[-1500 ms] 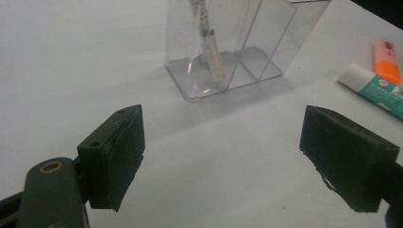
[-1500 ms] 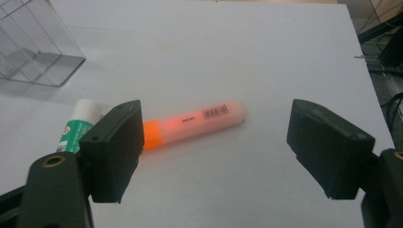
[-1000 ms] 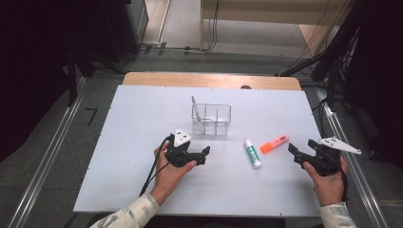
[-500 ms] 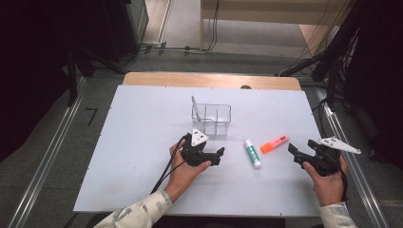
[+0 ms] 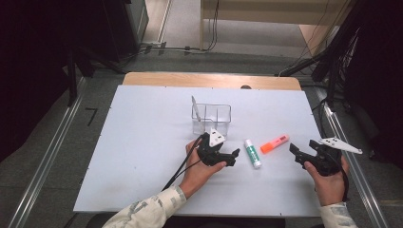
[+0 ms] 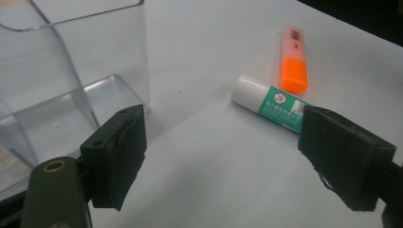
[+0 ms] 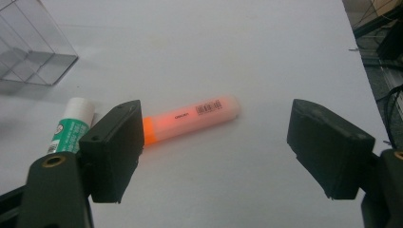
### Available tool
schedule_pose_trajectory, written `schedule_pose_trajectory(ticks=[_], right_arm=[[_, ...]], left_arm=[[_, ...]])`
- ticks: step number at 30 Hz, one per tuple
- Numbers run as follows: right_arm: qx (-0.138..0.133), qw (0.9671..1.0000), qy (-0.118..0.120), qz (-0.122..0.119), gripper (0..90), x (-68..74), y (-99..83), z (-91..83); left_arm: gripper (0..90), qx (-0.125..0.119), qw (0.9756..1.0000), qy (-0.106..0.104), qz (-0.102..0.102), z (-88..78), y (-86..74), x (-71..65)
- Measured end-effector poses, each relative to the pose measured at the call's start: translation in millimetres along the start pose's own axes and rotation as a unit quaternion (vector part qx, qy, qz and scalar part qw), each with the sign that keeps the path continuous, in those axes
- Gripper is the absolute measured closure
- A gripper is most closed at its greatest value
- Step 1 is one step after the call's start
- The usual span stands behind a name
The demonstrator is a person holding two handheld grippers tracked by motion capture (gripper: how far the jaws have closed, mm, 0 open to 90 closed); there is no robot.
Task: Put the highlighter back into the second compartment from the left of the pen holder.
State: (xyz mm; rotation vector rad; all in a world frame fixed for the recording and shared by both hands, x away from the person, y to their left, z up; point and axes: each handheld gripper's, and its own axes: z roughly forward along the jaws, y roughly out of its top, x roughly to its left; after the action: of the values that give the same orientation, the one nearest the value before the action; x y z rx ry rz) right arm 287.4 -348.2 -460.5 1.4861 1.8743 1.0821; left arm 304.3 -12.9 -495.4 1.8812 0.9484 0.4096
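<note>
Now the left claw [image 5: 233, 158] hovers released just beside the green-and-white glue stick [image 5: 252, 153], which lies flat on the white tabletop [image 5: 142, 142] near the clear plastic 2-compartment box [image 5: 211, 118]. Beside it lies the orange highlighter pen [image 5: 274, 143]; the right claw [image 5: 295, 154], also released, faces it.

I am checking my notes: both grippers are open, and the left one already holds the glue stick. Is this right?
Not quite. The left gripper is open but holds nothing: in the left gripper view the glue stick lies on the table beyond its jaws, untouched. The right gripper is open too.
</note>
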Motion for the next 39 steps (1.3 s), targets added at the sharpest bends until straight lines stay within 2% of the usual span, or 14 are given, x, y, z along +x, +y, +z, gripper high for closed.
schedule_pose_trajectory(ticks=[17,22,28,39], right_arm=[[0.002,1.0000,0.000,-0.007,18.0,0.5,-5.8,-8.6],[-0.002,0.9999,0.001,-0.011,16.9,1.0,-9.5,-12.7],[0.005,0.9999,0.001,-0.016,16.9,1.0,-14.1,-14.0],[0.006,0.9999,0.001,-0.012,16.9,-0.4,-14.7,-13.6]], left_arm=[[16.9,0.009,0.9998,-0.011,0.017,19.4,6.9,-14.3],[17.0,0.004,0.9997,-0.013,0.019,24.0,10.3,-19.3],[17.0,0.002,0.9995,-0.020,0.022,31.5,14.5,-27.4],[17.3,0.000,0.9989,-0.032,0.033,46.6,19.3,-39.1]])
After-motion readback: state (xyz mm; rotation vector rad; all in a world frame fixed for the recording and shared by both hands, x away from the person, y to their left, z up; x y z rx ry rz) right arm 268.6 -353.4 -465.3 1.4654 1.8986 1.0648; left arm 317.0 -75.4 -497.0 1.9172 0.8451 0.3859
